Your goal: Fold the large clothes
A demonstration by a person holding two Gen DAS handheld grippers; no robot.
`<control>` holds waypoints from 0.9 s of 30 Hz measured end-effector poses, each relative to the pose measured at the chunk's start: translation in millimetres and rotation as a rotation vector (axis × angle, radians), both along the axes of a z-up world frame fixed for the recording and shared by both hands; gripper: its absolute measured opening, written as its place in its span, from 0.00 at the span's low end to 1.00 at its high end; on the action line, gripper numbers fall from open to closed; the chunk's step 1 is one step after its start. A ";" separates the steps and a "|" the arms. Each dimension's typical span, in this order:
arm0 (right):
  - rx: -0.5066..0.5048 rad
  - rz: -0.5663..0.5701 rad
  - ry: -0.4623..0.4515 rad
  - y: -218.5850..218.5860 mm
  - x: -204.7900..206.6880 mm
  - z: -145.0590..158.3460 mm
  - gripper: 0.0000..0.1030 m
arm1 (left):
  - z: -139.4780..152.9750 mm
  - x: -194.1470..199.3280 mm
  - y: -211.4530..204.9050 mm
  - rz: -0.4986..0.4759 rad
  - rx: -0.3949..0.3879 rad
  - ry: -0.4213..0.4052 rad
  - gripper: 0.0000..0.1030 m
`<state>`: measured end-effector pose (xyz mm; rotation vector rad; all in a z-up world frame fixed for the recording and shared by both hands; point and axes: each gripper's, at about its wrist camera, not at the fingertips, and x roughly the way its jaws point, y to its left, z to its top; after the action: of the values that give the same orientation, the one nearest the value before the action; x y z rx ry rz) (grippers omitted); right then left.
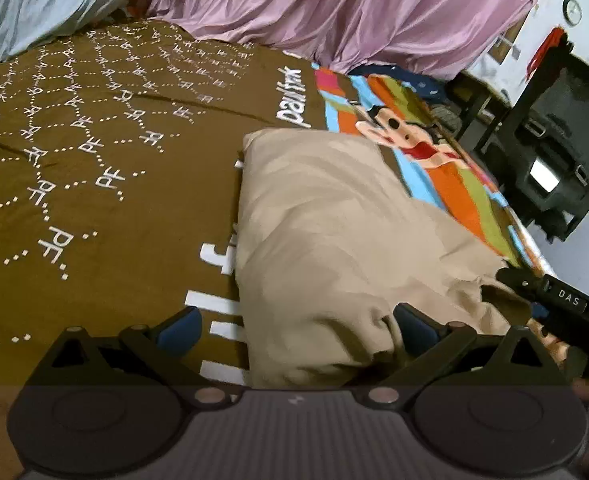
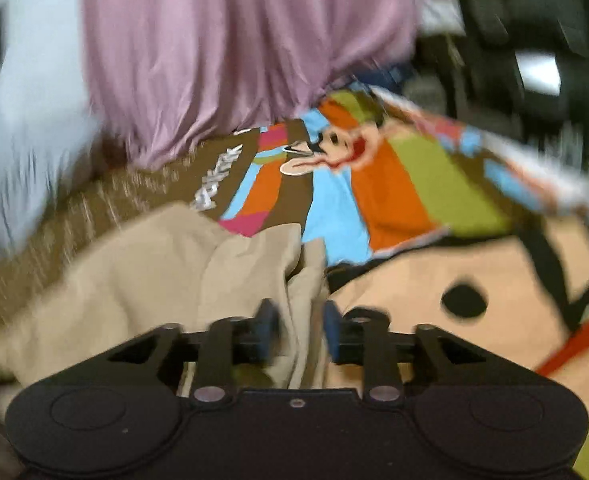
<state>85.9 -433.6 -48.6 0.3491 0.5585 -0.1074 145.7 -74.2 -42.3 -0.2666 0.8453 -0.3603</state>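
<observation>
Left gripper: jaws wide apart over the near edge of the beige crumpled fabric garment.
Right gripper: clamped on garment fold.
Underneath: brown printed bedspread.

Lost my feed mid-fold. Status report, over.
Left gripper open, straddling the beige garment. Right gripper shut on its bunched edge. Garment lies on the bedspread; nothing in the way.

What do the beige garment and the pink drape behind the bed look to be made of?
Beige garment: matte woven cloth, likely cotton or a blend; it shows soft, rounded creases and no shine. Pink drape: thin, satin-like fabric, possibly synthetic; fine vertical folds catch a faint sheen. Both are guesses from appearance.
</observation>
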 end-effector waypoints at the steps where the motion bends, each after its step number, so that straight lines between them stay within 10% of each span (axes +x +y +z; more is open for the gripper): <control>1: 0.078 -0.009 -0.004 -7.8 -0.3 -1.9 0.56 | 2.0 0.6 2.1 -0.005 -0.012 -0.008 0.99; 13: 0.315 0.098 0.051 -25.3 40.6 -25.8 0.95 | 13.0 66.9 16.0 -0.044 -0.072 0.049 0.99; 27: 0.173 0.149 0.080 -5.9 45.5 -35.3 0.98 | -17.0 70.1 6.1 -0.061 -0.038 0.097 1.00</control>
<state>131.5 -439.4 -84.0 0.4714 0.6730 0.0718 215.8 -68.1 -59.3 -0.2958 0.9436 -0.4230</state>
